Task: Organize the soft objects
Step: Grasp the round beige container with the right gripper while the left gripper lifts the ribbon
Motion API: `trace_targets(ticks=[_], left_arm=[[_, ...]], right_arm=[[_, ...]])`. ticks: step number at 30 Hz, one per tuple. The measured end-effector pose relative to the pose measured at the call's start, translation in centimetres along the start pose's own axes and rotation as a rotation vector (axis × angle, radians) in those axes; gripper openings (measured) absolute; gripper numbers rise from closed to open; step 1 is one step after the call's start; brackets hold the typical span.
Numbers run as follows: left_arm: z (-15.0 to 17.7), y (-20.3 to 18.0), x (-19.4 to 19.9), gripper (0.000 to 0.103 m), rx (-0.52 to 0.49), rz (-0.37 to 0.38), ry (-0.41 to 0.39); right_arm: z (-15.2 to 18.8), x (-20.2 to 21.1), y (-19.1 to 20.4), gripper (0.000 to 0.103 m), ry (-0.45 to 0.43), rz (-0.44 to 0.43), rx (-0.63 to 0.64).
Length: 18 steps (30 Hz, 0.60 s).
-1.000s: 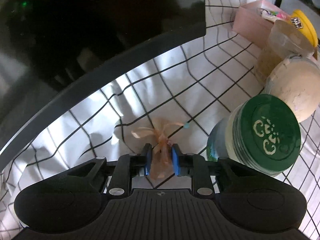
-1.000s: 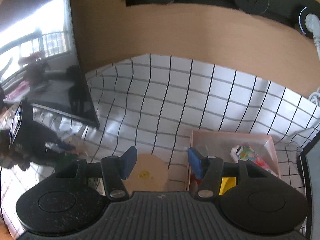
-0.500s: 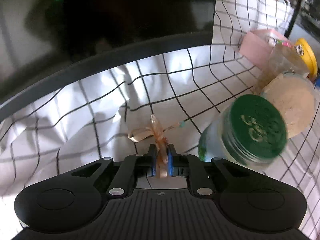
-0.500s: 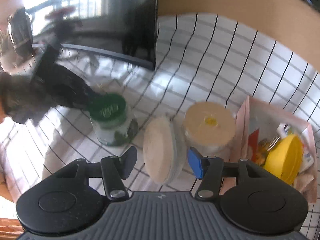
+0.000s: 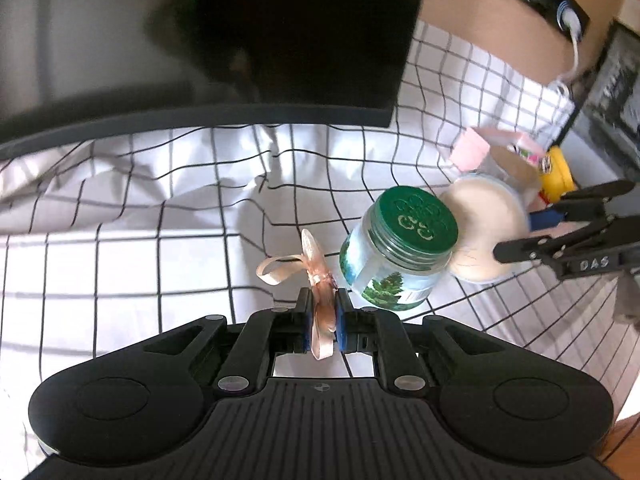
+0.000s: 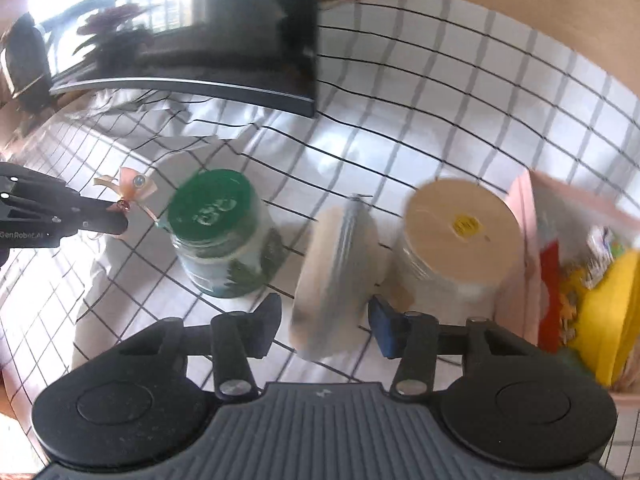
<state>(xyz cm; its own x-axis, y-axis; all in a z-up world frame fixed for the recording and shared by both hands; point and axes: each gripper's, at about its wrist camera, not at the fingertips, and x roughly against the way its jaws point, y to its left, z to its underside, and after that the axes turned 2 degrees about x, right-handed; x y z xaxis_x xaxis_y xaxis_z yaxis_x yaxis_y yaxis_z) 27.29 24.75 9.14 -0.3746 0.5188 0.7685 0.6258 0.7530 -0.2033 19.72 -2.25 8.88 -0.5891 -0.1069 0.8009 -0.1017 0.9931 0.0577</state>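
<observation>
Peach satin ribbon bow is clamped between the blue pads of the left gripper, lower centre of the left wrist view, its loops standing clear above the checked cloth. Right of it stands the green-lidded jar, then a round cream disc on edge. In the right wrist view the right gripper, lower centre, straddles that disc; its jaws have just been closing (pad contact cannot be told through blur). Further right stands a tan-lidded container, beside a pink box at the right edge.
</observation>
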Motion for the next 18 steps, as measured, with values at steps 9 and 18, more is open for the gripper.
trace_targets(ticks=[9,18], left_arm=[[1.2,0.3,0.4,0.014,0.072,-0.027,-0.002],[-0.4,-1.3,4.0,0.014,0.058,-0.070,-0.077]], right_arm=[[-2.0,-1.3,0.3,0.037,0.012,-0.001,0.019],[-4.8,4.5,0.5,0.035,-0.136,0.009,0.099]])
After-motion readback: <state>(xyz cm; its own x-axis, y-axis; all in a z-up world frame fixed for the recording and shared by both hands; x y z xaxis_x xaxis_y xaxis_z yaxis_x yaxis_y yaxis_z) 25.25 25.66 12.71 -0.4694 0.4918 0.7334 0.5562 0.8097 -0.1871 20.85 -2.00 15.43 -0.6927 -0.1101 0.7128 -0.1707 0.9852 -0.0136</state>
